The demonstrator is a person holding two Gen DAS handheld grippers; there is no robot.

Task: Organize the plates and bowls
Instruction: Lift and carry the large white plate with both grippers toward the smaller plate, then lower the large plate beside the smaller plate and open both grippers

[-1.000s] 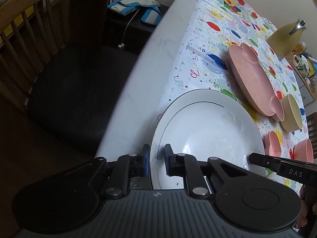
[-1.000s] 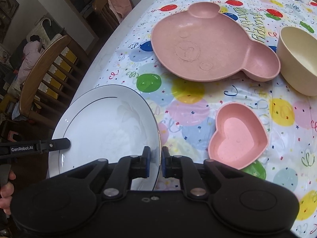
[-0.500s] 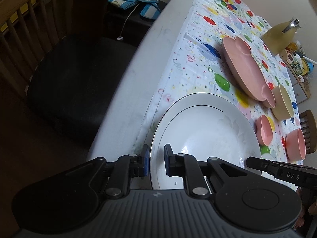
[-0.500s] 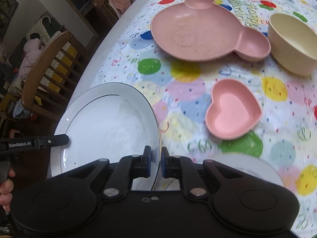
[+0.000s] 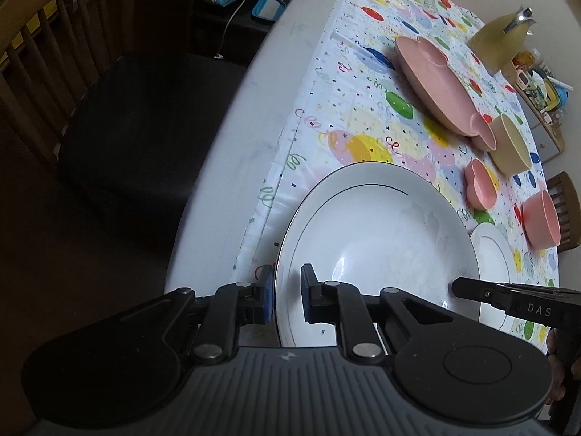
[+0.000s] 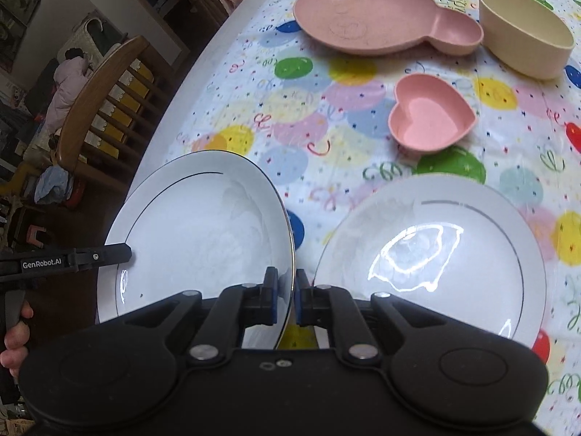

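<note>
The white plate (image 6: 203, 232) looked like glossy glazed china, same as the second plate (image 6: 435, 254), which threw hard glare. The pink bear dish (image 6: 366, 18) and heart bowl (image 6: 430, 120) were matt plastic-looking, the tablecloth (image 6: 326, 134) shiny plastic, the chair (image 5: 32, 36) wood.

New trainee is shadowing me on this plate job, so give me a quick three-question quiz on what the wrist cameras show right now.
1. True or false: the large white plate is gripped at its rim by both the left gripper and the right gripper.
2. Which dish lies nearest the second white plate on the balloon tablecloth? A) pink heart-shaped bowl B) cream bowl C) pink bear-shaped plate
3. Fill in: the bear-shaped plate's ear almost meets the ____ bowl.

Key: 1 true; 2 A; 3 cream.
</note>
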